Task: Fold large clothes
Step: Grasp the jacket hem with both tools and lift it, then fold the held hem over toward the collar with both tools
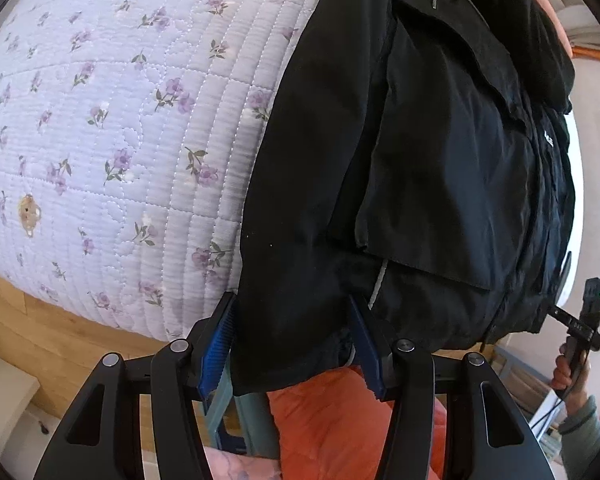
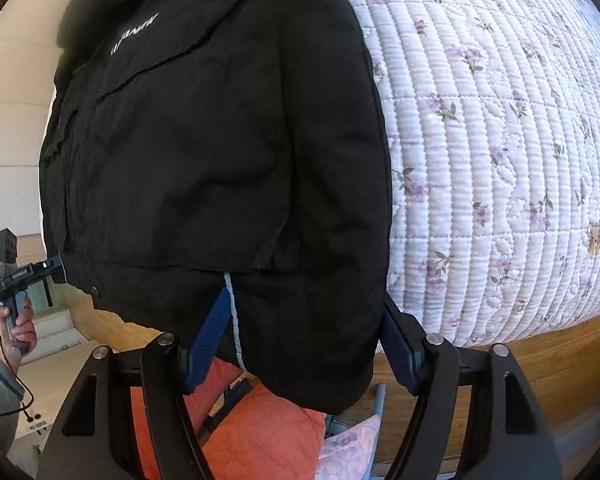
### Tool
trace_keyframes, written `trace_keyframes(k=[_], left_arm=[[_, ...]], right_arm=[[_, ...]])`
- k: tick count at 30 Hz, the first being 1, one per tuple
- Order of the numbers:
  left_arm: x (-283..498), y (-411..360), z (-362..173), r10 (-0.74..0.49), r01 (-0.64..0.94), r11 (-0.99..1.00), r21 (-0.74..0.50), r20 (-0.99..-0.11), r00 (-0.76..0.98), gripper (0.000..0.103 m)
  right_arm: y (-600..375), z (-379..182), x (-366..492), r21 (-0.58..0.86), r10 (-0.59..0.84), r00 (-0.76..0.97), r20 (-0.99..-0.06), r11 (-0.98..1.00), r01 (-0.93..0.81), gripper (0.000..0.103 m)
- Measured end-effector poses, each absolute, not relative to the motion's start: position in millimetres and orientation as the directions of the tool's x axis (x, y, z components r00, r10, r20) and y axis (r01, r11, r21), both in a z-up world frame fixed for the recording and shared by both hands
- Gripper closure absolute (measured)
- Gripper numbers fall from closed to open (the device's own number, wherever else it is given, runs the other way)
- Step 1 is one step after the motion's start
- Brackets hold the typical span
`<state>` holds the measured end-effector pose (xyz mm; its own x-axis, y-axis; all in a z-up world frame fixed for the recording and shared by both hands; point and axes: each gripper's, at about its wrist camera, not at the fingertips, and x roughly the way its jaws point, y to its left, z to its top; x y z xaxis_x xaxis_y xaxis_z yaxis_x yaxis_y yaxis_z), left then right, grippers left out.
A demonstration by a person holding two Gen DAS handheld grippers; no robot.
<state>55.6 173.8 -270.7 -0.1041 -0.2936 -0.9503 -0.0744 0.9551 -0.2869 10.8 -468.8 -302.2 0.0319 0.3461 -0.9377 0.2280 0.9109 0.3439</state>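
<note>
Black jacket [image 1: 400,160] spread on the bed [image 1: 100,120], hem hanging over the near edge. Left gripper [image 1: 292,344] spread wide around one hem corner, blue pads [image 1: 216,348] on either side, not squeezing. Right gripper [image 2: 304,344] spread wide around the other hem corner. Both held low at the bed's edge, pointing forward. Orange blanket [image 2: 252,432] below the hem.

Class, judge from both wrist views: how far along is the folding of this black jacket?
Done: the black jacket lies on the floral quilt, a flap folded across its front. In hand: the left gripper and right gripper each straddle the hem, fingers apart, not clamped. Left: gripping the hem and folding it up.
</note>
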Motion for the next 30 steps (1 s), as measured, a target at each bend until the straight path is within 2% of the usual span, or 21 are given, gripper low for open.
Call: trace_keyframes(k=[2, 3, 6, 8, 12, 19, 30], left_arm=[[53, 168, -266, -0.249, -0.038, 0.968, -0.246, -0.963, -0.099, 0.075], [52, 166, -263, -0.241, -0.025, 0.970, -0.240, -0.966, -0.090, 0.085], [52, 147, -246, -0.216, 0.008, 0.976, -0.217, -0.974, -0.066, 0.092], [55, 138, -233, -0.191, 0.040, 0.980, -0.193, -0.981, -0.045, 0.093], [67, 113, -199, -0.158, 0.075, 0.985, -0.156, -0.987, 0.022, 0.093], [94, 79, -146, -0.174, 0.136, 0.979, -0.154, -0.974, 0.144, 0.093], [118, 82, -135, -0.205, 0.183, 0.969, -0.169, -0.958, 0.202, 0.093]], right_arm=[[-467, -299, 11, 0.302, 0.304, 0.023, -0.952, 0.931, 0.203, 0.054], [-461, -297, 11, 0.297, 0.297, 0.026, -0.954, 0.934, 0.199, 0.067], [-465, -289, 6, 0.307, 0.305, 0.043, -0.951, 0.929, 0.206, 0.083], [-463, -280, 5, 0.308, 0.304, 0.051, -0.951, 0.931, 0.196, 0.087], [-456, -262, 12, 0.288, 0.282, 0.057, -0.958, 0.946, 0.147, 0.090], [-449, -233, 23, 0.291, 0.285, 0.071, -0.956, 0.952, 0.096, 0.090], [-454, -209, 29, 0.290, 0.284, 0.110, -0.952, 0.956, 0.044, 0.092]])
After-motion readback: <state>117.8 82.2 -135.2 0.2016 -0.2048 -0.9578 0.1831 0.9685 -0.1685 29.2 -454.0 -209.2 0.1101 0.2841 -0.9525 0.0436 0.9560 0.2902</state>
